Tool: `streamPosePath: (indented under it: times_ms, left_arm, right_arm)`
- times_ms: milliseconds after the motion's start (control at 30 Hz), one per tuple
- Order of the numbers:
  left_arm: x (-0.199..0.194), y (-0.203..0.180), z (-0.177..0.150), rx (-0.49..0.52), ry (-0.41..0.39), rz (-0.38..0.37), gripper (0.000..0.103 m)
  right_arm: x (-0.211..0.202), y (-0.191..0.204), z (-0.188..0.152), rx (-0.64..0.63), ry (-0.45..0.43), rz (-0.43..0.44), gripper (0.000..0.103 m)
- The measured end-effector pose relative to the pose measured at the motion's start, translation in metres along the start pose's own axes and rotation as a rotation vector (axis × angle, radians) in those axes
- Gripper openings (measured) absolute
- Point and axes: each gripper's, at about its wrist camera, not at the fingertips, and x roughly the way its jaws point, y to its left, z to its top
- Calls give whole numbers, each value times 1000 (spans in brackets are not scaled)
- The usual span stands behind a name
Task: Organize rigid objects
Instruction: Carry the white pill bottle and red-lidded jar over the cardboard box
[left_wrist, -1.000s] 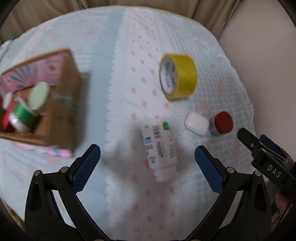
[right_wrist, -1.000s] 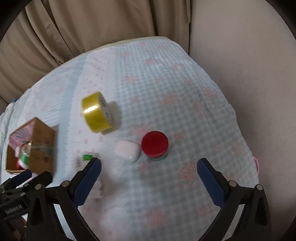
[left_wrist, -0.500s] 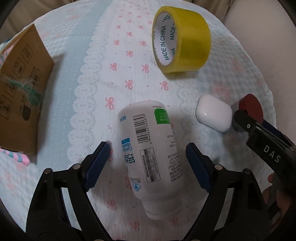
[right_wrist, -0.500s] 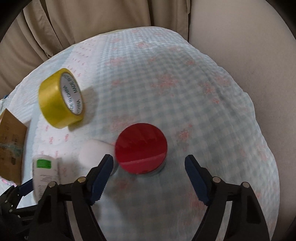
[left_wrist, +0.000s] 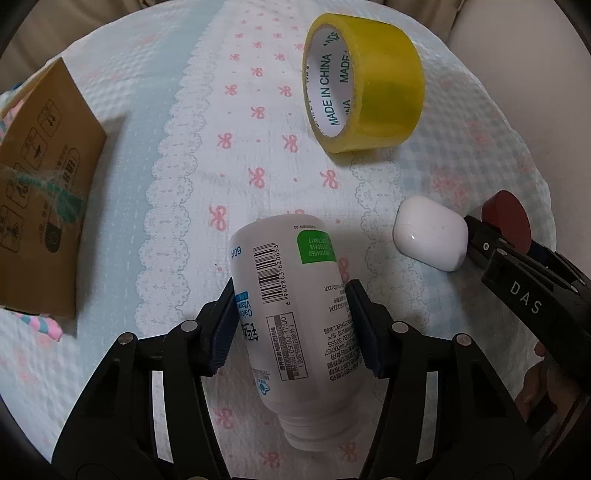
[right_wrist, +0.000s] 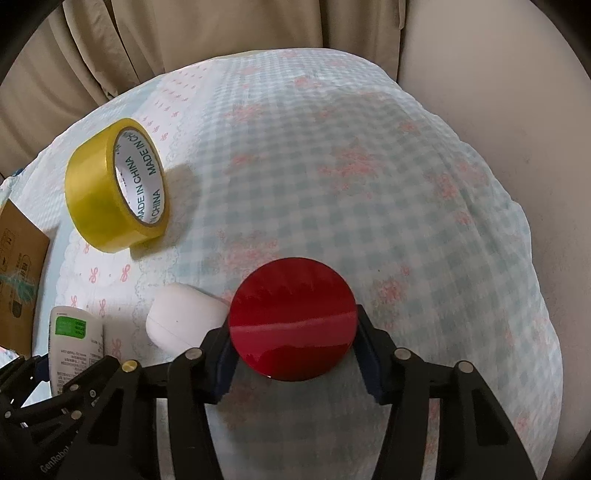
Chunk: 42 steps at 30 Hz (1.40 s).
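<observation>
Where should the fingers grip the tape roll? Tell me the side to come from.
The tape roll stands on edge, its hole facing sideways. Come from above and pinch its two flat faces, or put one finger through the hole and clamp the top band. The curved yellow outside would likely roll or slip.

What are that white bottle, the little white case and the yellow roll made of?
The bottle looks like matte white plastic with a printed label. The small case looks like hard glossy plastic; a light spot shines on it. The roll seems to be yellow plastic tape, shiny, on a printed white core, probably cardboard.
</observation>
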Motion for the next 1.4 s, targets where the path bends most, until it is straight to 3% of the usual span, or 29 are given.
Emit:
streamPosePath:
  times_ms: [300, 567, 1000, 1233, 1400]
  left_arm:
    - [-16, 12, 2, -25, 4, -16, 51]
    - [-59, 23, 8, -41, -38, -29, 51]
    - [-213, 55, 30, -91, -145, -62, 51]
    - [-291, 116, 40, -140, -190, -50, 51]
    - [-323, 166, 47, -152, -215, -32, 51]
  right_arm:
    - [-9, -2, 5, 30, 15, -3, 51]
    - [-47, 6, 13, 31, -8, 12, 51]
    - [-184, 41, 53, -33, -95, 53, 51]
    - [-256, 83, 65, -136, -153, 132, 51]
    - [-283, 125, 74, -179, -182, 189, 51]
